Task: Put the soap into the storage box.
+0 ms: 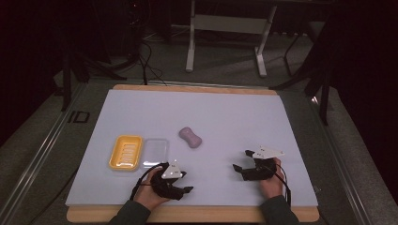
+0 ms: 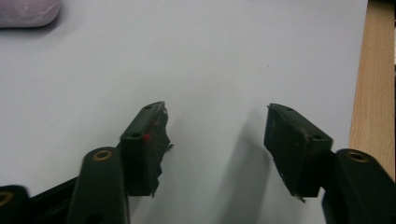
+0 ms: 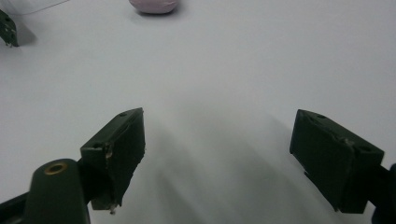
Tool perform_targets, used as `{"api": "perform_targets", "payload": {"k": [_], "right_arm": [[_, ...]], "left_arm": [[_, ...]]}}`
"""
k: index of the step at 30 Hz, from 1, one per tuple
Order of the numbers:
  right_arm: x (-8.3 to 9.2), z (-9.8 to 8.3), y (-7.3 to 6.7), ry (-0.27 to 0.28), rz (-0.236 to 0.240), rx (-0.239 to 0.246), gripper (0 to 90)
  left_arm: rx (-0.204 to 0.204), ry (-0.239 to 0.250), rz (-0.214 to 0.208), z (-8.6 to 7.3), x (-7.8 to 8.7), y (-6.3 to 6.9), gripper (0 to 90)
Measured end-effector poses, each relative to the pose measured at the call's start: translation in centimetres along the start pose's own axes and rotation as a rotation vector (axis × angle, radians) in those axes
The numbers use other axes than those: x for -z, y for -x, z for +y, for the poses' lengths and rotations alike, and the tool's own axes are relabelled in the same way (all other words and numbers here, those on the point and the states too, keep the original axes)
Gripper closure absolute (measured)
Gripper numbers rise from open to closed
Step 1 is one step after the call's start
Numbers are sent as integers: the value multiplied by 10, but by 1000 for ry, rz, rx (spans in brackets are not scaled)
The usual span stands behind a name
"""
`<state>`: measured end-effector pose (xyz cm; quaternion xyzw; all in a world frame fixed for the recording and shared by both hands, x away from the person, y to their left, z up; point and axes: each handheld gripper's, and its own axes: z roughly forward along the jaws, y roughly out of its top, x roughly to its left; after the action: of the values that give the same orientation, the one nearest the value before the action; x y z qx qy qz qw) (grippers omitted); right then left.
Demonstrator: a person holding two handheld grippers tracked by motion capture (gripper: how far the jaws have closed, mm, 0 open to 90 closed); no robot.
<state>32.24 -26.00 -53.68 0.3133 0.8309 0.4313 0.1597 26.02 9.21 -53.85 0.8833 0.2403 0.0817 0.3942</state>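
A purple bar of soap [image 1: 190,137] lies near the middle of the white mat [image 1: 225,117]. To its left a yellow soap dish [image 1: 125,152] sits beside a clear plastic lid [image 1: 156,152]. My left gripper [image 1: 186,183] rests low near the mat's front edge, just below the lid, open with nothing between its jaws [image 2: 215,116]; the soap [image 2: 28,11] is far off at the upper left of its view. My right gripper [image 1: 241,160] is at the front right, pointing left, open and empty [image 3: 217,126], with the soap [image 3: 154,5] well ahead of it.
The mat covers a wooden table whose edge [image 2: 373,93] runs close beside the left gripper. Behind the table stand a white metal frame [image 1: 225,28] and cables on the floor. The left gripper's jaw [image 3: 7,28] shows at the right gripper view's upper left.
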Motion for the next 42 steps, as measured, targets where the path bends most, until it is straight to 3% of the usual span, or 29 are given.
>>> {"api": "perform_targets", "payload": {"k": [9,13,15,19,27,36,42], "right_arm": [[1,-1,-1,12,-24,4,177],[2,-1,-2,16,6,29,178],[2,-1,-3,21,17,36,178],[2,-1,-2,24,14,29,181],[3,-2,-1,30,13,14,183],[7,-4,1,79,36,13,183],[6,-3,-1,66,34,29,182]], "left_arm": [[-36,-4,-15,7,9,-3,419],[-38,-13,-32,9,14,-9,465],[-47,-20,-20,11,18,-11,470],[-61,-27,-2,14,23,-16,466],[-67,-19,-15,24,30,-25,464],[-77,-25,-13,33,31,-35,465],[-82,-9,-15,42,36,-46,458]]}}
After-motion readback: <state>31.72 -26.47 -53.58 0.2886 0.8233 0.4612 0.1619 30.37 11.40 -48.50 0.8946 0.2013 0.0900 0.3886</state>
